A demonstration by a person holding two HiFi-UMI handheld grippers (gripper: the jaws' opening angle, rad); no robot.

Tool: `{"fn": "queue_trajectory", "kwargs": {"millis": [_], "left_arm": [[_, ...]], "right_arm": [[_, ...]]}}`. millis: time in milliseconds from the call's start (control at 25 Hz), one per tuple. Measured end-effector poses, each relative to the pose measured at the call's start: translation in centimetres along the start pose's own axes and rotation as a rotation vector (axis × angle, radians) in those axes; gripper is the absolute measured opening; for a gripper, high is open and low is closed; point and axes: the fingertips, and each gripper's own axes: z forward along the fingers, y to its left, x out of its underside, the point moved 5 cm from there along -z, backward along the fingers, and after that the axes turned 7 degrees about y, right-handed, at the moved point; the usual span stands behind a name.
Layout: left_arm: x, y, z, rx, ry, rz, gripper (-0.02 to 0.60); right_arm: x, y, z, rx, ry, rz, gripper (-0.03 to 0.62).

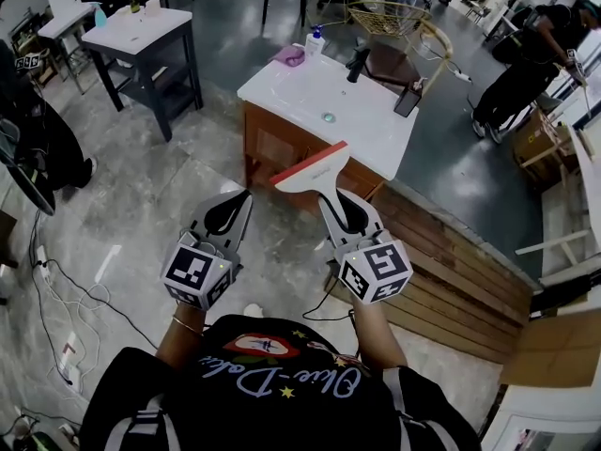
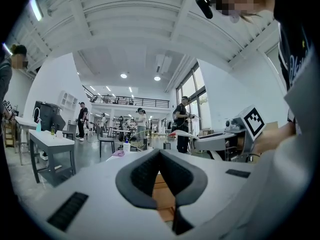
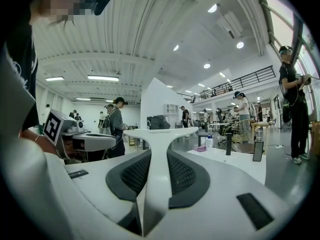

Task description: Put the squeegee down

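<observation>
White plastic squeegee (image 1: 315,172) with red blade edge: held off the ground, handle clamped between the pads of the right gripper (image 1: 343,216). Blade head points away from the person, toward the vanity, and lies roughly level. Right gripper view confirms it: handle runs straight up the middle of the jaws, both dark pads pressed on its sides, the wide head crosswise beyond them.

Left gripper (image 1: 237,205): alongside the right one, near it, not touching. Fingertips meet at the front, nothing between them, only a small hollow behind the tips.

Ahead, white sink counter (image 1: 282,92) on a wooden cabinet. On it: black faucet (image 1: 357,64), soap bottle (image 1: 314,42), pink cloth (image 1: 289,55). The squeegee is short of the counter, over grey floor, clear of the top.
</observation>
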Motion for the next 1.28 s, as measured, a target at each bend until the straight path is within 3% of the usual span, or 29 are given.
{"fn": "queue_trajectory", "kwargs": {"millis": [520,1280], "left_arm": [[0.1,2.1,1.4,0.040,-0.008,-0.002,-0.003],[0.8,3.8,1.2,0.033,-0.005,-0.038,-0.003]], "right_arm": [[0.0,-0.1,1.4,0.047,0.007,0.005,0.089],[0.0,0.2,3.0,0.048,0.015,0.009,0.091]]}}
